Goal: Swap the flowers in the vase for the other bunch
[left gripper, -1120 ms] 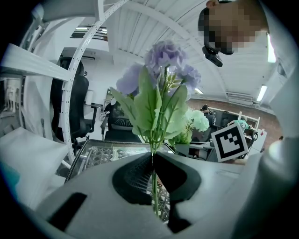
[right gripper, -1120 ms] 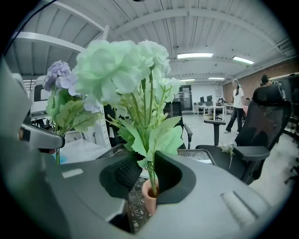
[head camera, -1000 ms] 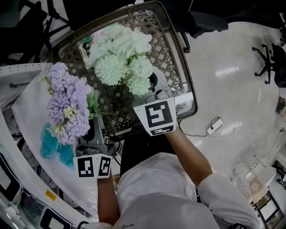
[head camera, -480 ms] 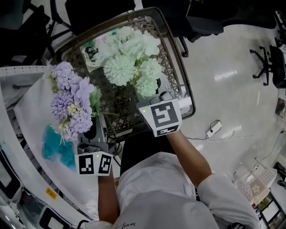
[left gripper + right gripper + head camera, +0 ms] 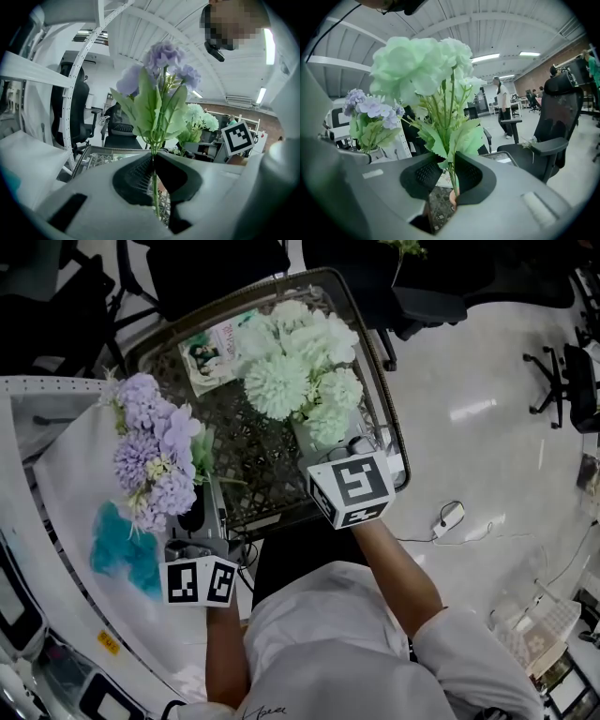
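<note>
My left gripper (image 5: 194, 517) is shut on the thin stems of the purple bunch (image 5: 150, 460), which stands upright over the table's left edge. Seen from the left gripper view, the purple bunch (image 5: 164, 61) rises straight out of the closed jaws of the left gripper (image 5: 153, 159). My right gripper (image 5: 325, 435) is shut on the stems of the pale green bunch (image 5: 295, 362), held above the table's right side. In the right gripper view the green bunch (image 5: 422, 65) fills the middle above the right gripper (image 5: 449, 166). A small tan round rim (image 5: 453, 197) shows under the stems; I cannot tell what it is.
The lattice-topped table (image 5: 244, 465) carries a magazine (image 5: 214, 352) at its far left. A white cloth surface (image 5: 66, 465) with a teal patch (image 5: 122, 554) lies to the left. Office chairs (image 5: 427, 296) stand beyond the table; a cable and small device (image 5: 450, 517) lie on the floor.
My right gripper has risen a little and rolled, carrying the green bunch toward the table's far right. The left gripper with the purple bunch has stayed put.
</note>
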The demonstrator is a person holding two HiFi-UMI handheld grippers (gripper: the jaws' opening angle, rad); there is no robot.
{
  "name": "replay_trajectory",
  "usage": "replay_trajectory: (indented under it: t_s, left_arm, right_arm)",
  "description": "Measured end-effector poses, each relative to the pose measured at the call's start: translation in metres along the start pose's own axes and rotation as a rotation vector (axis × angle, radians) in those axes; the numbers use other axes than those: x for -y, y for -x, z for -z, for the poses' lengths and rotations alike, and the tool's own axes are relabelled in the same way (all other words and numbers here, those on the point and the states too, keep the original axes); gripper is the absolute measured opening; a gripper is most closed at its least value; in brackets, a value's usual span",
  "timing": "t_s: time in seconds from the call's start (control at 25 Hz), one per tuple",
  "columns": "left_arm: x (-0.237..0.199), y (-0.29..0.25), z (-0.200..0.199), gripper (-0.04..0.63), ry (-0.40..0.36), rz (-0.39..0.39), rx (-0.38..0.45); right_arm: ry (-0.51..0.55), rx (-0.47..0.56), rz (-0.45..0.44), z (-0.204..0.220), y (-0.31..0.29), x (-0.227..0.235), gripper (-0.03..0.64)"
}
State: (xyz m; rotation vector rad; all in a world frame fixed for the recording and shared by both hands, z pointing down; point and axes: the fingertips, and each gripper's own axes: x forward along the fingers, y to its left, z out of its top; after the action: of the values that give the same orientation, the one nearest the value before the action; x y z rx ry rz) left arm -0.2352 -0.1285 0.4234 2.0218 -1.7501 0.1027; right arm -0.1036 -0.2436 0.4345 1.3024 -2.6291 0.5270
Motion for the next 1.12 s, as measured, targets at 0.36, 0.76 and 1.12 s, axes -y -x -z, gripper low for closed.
replay_trajectory:
  t_s: [0.36,0.76,1.12]
  left_arm:
    - [-0.007,0.010,-0.014,0.023,0.012,0.001,0.027]
    - [-0.003,0.010,-0.018,0.023,0.026,0.001,0.044]
    - [-0.003,0.015,-0.023,0.023,0.029,0.006,0.067]
  right_arm:
    - [-0.023,0.024,0.011,-0.018,0.009,-0.006,0.080]
    - [-0.013,0.043,0.009,-0.033,0.021,-0.006,0.078]
    - [-0.016,0.069,0.005,-0.045,0.027,-0.011,0.078]
